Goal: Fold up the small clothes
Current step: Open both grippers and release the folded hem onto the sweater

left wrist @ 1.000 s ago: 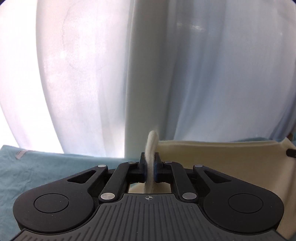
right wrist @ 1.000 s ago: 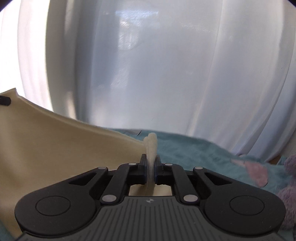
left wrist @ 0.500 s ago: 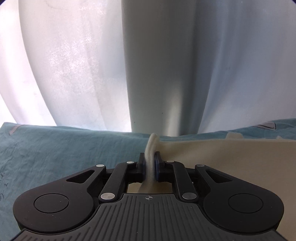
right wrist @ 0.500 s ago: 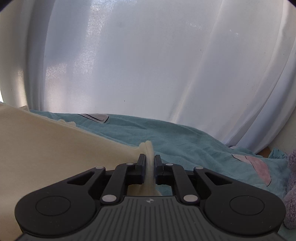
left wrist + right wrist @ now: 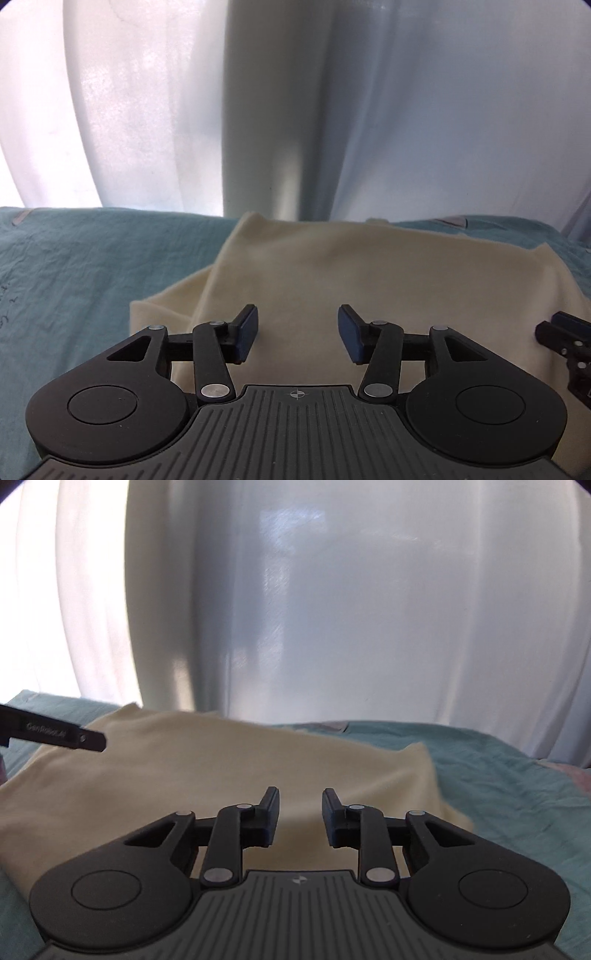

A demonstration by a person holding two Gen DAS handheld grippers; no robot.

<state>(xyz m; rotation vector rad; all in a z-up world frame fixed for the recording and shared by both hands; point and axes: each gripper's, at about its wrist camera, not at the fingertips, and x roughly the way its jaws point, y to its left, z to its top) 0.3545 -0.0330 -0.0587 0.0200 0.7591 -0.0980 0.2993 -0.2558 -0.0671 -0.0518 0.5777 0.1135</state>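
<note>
Left tongs (image 5: 297,334): fingers spread wide, nothing between them, poised just above the near part of the cream garment (image 5: 369,280). Right tongs (image 5: 300,818): fingers apart by a narrower gap, also empty, over the same garment (image 5: 240,771) near its right side.

The garment lies on the teal bed sheet (image 5: 92,266), laid down in a doubled layer; a lower layer shows at its left edge. It sits between the two tongs, with a white curtain (image 5: 332,609) hanging beyond the far edge of the bed.

Handling – the fabric appears to be a soft, light knit. It should drape and sag when lifted, offer no stiffness, and crease where pressed. It is not fragile, and the surface looks matt rather than slippery. Recommended hold: pinch at a corner or along a hem, one tongs per corner, so the edge stays taut.

Count – one cream garment, two tongs, one sheet, one curtain. A pink patch (image 5: 581,773) on the sheet shows at the far right; what it is cannot be determined.
</note>
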